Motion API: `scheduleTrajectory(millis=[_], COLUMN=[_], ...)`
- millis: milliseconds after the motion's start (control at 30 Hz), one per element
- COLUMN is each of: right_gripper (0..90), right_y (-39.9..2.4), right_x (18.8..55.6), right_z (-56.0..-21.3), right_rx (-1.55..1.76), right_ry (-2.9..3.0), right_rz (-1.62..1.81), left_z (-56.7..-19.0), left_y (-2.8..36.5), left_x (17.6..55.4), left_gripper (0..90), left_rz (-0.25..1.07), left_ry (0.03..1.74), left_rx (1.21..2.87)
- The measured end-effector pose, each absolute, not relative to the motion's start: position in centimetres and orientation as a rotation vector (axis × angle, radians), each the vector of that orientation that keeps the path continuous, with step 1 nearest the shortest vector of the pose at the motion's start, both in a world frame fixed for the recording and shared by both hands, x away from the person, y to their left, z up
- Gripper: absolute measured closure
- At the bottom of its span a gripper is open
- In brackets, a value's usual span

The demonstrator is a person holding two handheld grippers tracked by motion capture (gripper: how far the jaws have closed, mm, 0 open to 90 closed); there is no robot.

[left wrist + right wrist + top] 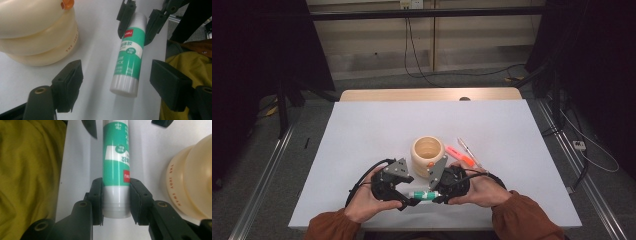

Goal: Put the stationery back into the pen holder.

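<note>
Glue stick [116, 167] sits clamped at one end by the right gripper [116, 200], left gripper [117, 82] open around it, cap seemingly still on.

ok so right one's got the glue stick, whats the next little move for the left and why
Probably close the left hand-held gripper on the near end of the glue stick. Its jaws stand open on either side of that end without touching it, while the right hand-held gripper is clamped on the opposite end. Gripping both ends would let the two hands pull or twist the cap off, if that is the aim.
</note>
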State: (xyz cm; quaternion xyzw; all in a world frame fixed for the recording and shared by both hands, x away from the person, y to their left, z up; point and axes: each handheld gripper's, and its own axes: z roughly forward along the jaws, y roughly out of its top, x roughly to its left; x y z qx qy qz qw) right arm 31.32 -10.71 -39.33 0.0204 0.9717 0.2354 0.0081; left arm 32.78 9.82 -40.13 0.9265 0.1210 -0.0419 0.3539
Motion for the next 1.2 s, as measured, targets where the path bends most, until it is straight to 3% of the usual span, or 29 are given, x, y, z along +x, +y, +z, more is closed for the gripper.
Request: scheduleTrajectory(millis=[733, 767, 1000, 1200], right_gripper=[66.6, 66.6, 66.6, 66.6], right_y=[-9.7, -9.6, -9.5, -9.4], right_x=[31.4, 31.4, 31.2, 31.2], right_z=[-39.2, -39.2, -39.3, -39.4], right_rx=[-0.002, -0.016, -0.048, -0.063], right_ry=[2.988, 2.988, 2.983, 2.986], right_rz=[0.754, 0.757, 0.748, 0.736], left_z=[-40.4, -40.3, -40.6, -40.8], left_y=[8.2, 8.1, 8.0, 8.0], left_x=[33.1, 33.0, 32.9, 32.9], left_gripper=[61.9, 62.3, 64.7, 64.8], left_rz=[-0.201, -0.143, -0.213, -0.186], left_ry=[0.183, 0.186, 0.143, 0.169], left_rx=[2.447, 2.486, 2.476, 2.48])
